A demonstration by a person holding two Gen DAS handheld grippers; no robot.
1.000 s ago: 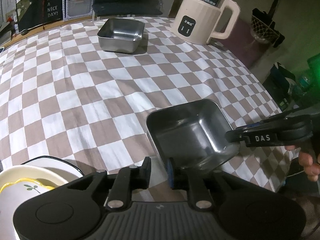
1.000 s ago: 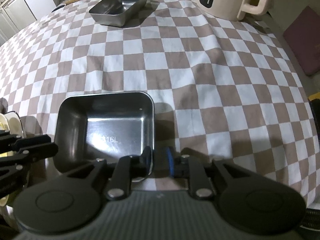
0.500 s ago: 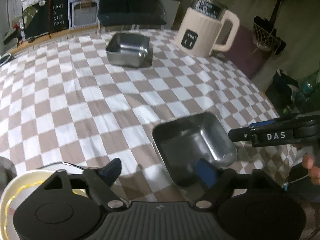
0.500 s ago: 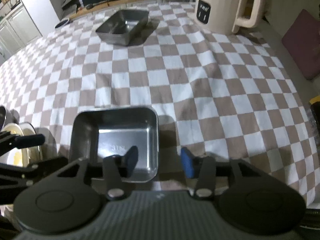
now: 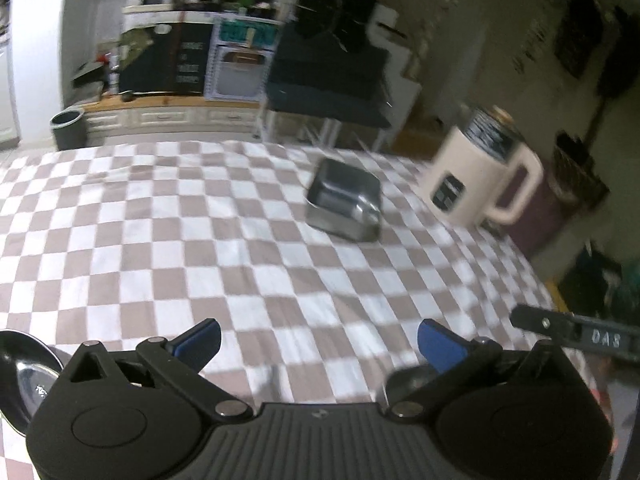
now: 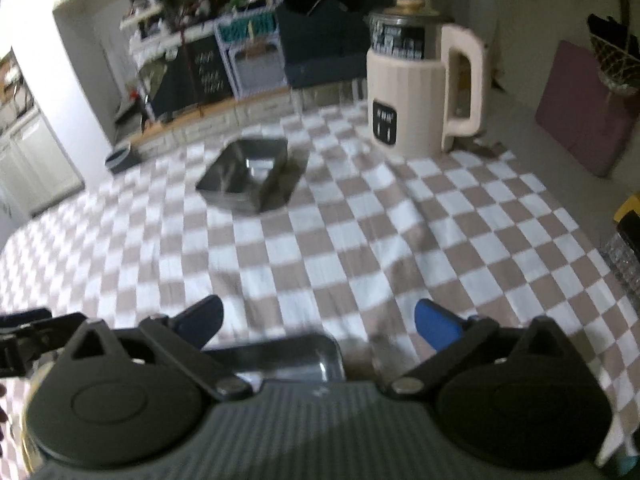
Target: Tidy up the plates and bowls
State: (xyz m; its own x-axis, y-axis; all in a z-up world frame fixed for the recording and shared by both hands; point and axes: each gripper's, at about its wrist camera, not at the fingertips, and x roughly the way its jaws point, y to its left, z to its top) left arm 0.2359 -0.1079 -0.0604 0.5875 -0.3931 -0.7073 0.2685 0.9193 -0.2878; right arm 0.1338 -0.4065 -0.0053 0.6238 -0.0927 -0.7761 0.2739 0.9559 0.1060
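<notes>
My left gripper is open and empty above the checkered tablecloth. My right gripper is open and empty too. A square steel bowl rests on the cloth just under the right gripper, mostly hidden by its body. A second square steel bowl sits far across the table, also in the right wrist view. A dark round bowl shows at the left edge of the left wrist view. The right gripper's finger shows in the left wrist view.
A cream electric kettle stands at the far right of the table, also in the right wrist view. Shelves and cabinets lie beyond the table's far edge. A grey bin stands on the floor.
Both grippers opened, let go of the near steel bowl and rose and pulled back from it. The views tilted up toward the far bowl and the room.
</notes>
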